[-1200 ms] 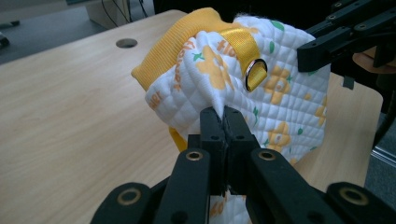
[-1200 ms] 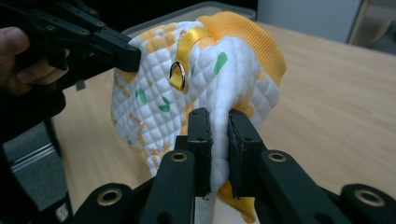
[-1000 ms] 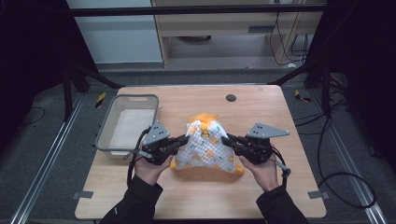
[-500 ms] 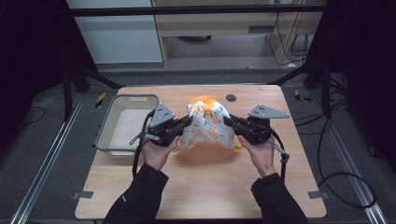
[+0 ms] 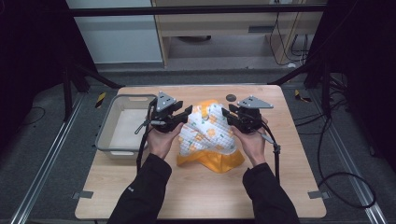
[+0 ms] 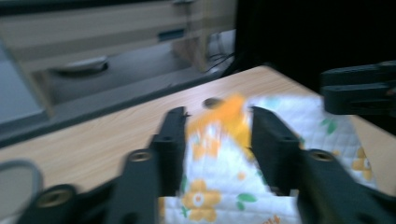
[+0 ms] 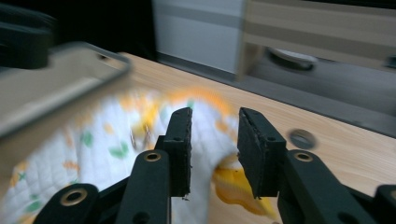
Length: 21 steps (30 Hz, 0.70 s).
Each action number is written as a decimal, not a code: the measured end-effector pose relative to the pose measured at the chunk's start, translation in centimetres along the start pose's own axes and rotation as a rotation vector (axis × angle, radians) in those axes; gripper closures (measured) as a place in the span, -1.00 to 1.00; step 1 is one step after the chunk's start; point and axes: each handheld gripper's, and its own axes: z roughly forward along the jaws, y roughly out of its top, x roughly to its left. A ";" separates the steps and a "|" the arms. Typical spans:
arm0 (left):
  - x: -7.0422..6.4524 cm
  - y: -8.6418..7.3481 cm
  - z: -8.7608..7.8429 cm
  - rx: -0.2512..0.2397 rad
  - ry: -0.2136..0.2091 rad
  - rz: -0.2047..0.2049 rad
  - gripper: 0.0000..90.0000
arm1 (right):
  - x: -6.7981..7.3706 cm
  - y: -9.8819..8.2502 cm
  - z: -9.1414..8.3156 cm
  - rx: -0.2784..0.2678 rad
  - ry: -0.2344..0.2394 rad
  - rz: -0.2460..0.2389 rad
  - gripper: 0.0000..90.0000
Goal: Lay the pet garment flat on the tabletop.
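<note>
High view: white cloth with orange flowers and orange underside (image 5: 208, 135) at centre frame on the wooden table (image 5: 289, 154), folded into a heap. Left gripper (image 5: 186, 115) at the cloth's left edge, right gripper (image 5: 227, 114) at its upper right edge, both hand-held from below. Grey bin (image 5: 106, 135) at centre left, just beside the left hand. Small dark disc (image 5: 230, 97) above the cloth. Left gripper view: jaws parted, having just been opening, cloth (image 6: 224, 154) lying between them, loose and not pinched; right gripper (image 6: 359, 93) at the right edge of the frame. Right gripper view: jaws likewise just been opening, a gap between them, cloth (image 7: 140, 135) at lower left, released; bin (image 7: 56, 88) at upper left; disc (image 7: 302, 138) at centre right.
</note>
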 end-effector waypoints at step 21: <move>1.2 -4.5 -6.7 0.046 -0.067 0.105 -0.11 | -2.6 -3.1 -7.5 0.025 0.001 -0.034 -0.20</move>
